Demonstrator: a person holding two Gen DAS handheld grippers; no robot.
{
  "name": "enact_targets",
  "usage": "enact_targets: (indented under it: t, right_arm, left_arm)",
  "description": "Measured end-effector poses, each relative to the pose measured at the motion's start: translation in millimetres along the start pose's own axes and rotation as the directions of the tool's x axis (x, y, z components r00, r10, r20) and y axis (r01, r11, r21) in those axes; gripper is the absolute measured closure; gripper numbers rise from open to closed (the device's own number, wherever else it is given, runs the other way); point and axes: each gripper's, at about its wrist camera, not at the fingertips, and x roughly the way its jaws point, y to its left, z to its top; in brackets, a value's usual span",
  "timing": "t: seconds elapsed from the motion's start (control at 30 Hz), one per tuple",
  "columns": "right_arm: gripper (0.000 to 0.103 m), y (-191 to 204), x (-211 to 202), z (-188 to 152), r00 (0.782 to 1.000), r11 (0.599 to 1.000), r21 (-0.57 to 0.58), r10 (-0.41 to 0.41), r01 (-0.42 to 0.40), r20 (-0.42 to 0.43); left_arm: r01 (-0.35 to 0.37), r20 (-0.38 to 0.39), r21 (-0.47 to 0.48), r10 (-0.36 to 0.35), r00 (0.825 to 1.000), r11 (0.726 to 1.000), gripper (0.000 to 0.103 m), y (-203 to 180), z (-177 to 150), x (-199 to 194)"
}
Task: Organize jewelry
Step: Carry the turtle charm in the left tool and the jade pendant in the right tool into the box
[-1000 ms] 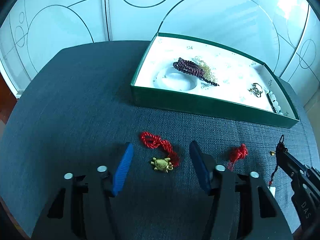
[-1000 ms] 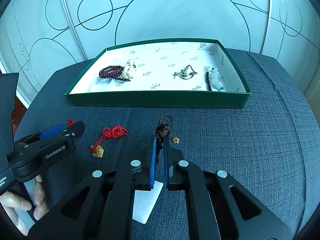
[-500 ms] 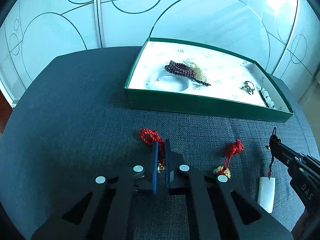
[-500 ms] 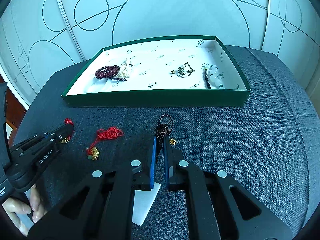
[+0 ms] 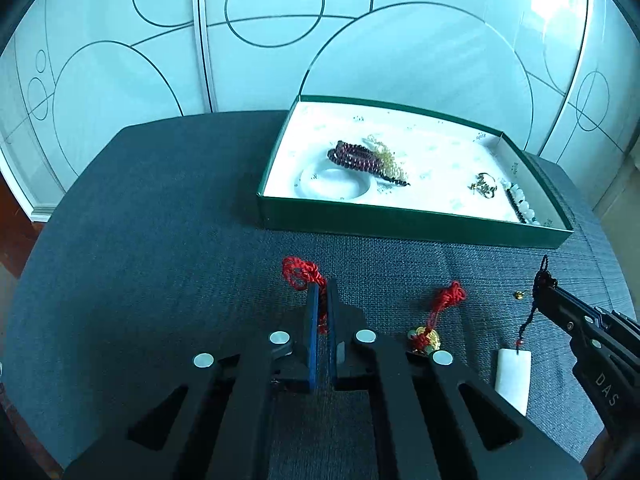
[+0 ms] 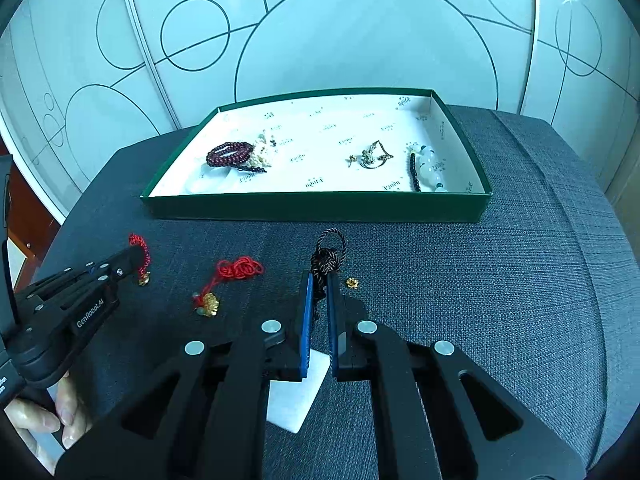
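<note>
Nearby, a second red charm [image 5: 438,316] is left on cloth; red cord [image 5: 301,274] is pinched by left gripper [image 5: 322,296], dark cord [image 6: 326,258] by right gripper [image 6: 318,284].

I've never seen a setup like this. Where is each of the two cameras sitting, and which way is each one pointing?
Left wrist view: rides on the left gripper, looking along its closed fingers, which pinch a red cord charm; the right gripper pokes in from the right.
Right wrist view: rides on the right gripper, closed on a dark cord pendant; the left gripper and the person's hand show at left.
Shared: the green tray and a second red charm on the table.
</note>
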Motion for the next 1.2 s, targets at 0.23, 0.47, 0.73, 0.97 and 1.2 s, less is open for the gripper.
enact_targets:
  t: [0.23, 0.47, 0.73, 0.97, 1.2]
  right_arm:
    - [0.096, 6, -16, -2, 1.0, 1.0, -0.008, 0.0, 0.0, 0.024]
    - [0.096, 5, -29, -1, 0.999, 1.0, -0.003, 0.001, -0.001, 0.047]
    - [0.097, 6, -37, 2, 0.998, 1.0, 0.0, 0.01, -0.01, 0.066]
    - [0.098, 6, -42, 5, 0.997, 1.0, 0.006, 0.023, -0.024, 0.079]
    - [0.103, 5, -49, 16, 0.993, 1.0, 0.002, 0.031, -0.031, 0.11]
  left_arm:
    - [0.0, 0.032, -0.002, 0.0, 0.999, 1.0, 0.1, 1, 0, -20]
    - [0.001, 0.063, -0.005, 0.0, 0.998, 1.0, 0.1, 4, 1, -35]
    - [0.01, 0.088, -0.009, -0.01, 0.996, 1.0, 0.1, 8, 5, -46]
    - [0.012, 0.105, -0.004, -0.012, 0.994, 1.0, 0.1, 9, 10, -52]
    - [0.02, 0.13, 0.009, -0.021, 0.991, 1.0, 0.1, 5, 19, -56]
